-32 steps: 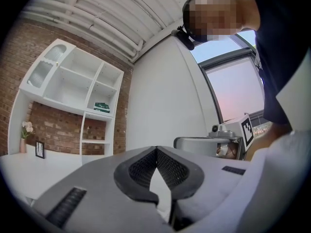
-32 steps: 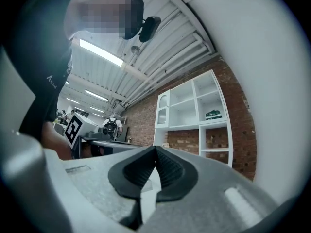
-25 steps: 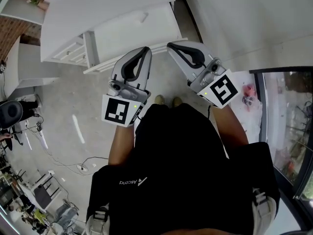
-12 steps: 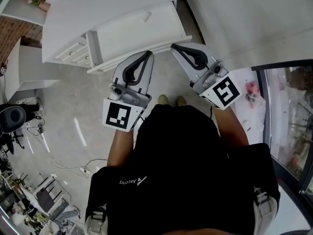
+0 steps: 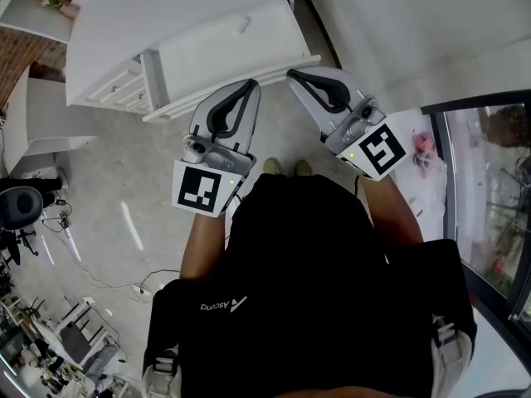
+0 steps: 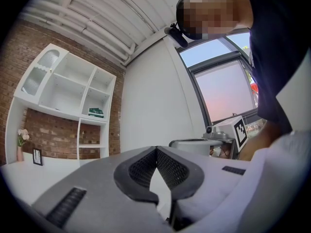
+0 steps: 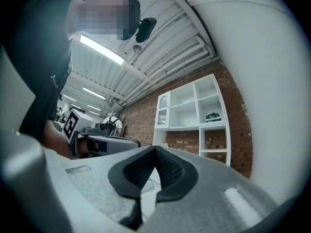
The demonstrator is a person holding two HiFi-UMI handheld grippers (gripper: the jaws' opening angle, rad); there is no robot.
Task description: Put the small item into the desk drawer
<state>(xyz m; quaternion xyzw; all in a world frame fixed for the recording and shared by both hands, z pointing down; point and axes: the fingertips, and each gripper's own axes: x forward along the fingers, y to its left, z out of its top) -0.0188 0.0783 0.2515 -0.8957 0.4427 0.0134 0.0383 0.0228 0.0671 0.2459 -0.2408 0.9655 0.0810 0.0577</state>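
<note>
In the head view the white desk stands ahead of me. Its wide drawer front carries a small handle and looks closed. Narrower drawers sit to its left. My left gripper and right gripper are held side by side just in front of the desk, both pointing at it. In the left gripper view the left gripper's jaw tips meet with nothing between them. The right gripper is the same in its own view. I see no small item in either gripper.
A white shelf unit stands against a brick wall behind the desk. A window runs along the right, with a pink thing on a white surface by it. Cables and office gear lie on the floor at the left.
Only the head view sways slightly. Both grippers keep their places in front of the desk and stay shut.
</note>
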